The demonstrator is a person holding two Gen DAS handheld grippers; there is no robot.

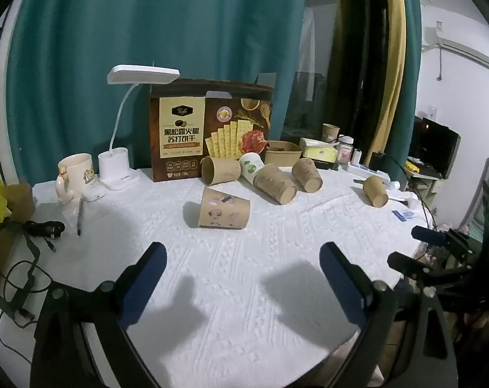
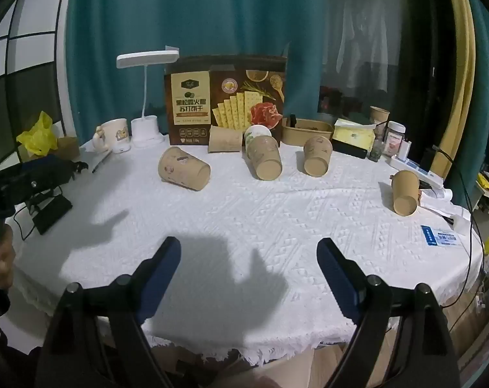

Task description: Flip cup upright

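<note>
Curtain: teal curtain (image 1: 147,32) fills the upper left and centre of both views, behind everything.
Table: round table under a white textured cloth (image 1: 231,278) spreads across the lower half of each frame.
Cracker box: brown cracker box (image 1: 212,129) stands upright at centre frame, against the curtain.
Lamp: white desk lamp (image 1: 128,123) left of the box, its flat head bent over towards the box top.
Left gripper: left gripper (image 1: 243,258) at the bottom of the left wrist view, blue-padded jaws spread wide, nothing between them, only bare cloth and its own shadow.
Right gripper: right gripper (image 2: 248,252) at the bottom of the right wrist view, jaws also well apart and empty; it shows again at the right edge of the left wrist view.
Nearest cup: printed brown paper cup (image 1: 223,208) lies on its side just above centre in the left wrist view, well clear of both grippers, mouth to the right there.
Other cups: four more paper cups lie tipped in a loose row in front of the box, one of them white with green print (image 1: 251,166); a plain brown cup (image 1: 375,191) lies alone at the right.
Mug: cream mug (image 1: 74,174) upright at the left, beside the lamp base.
Pen: dark pen (image 1: 79,216) on the cloth below the mug.
</note>
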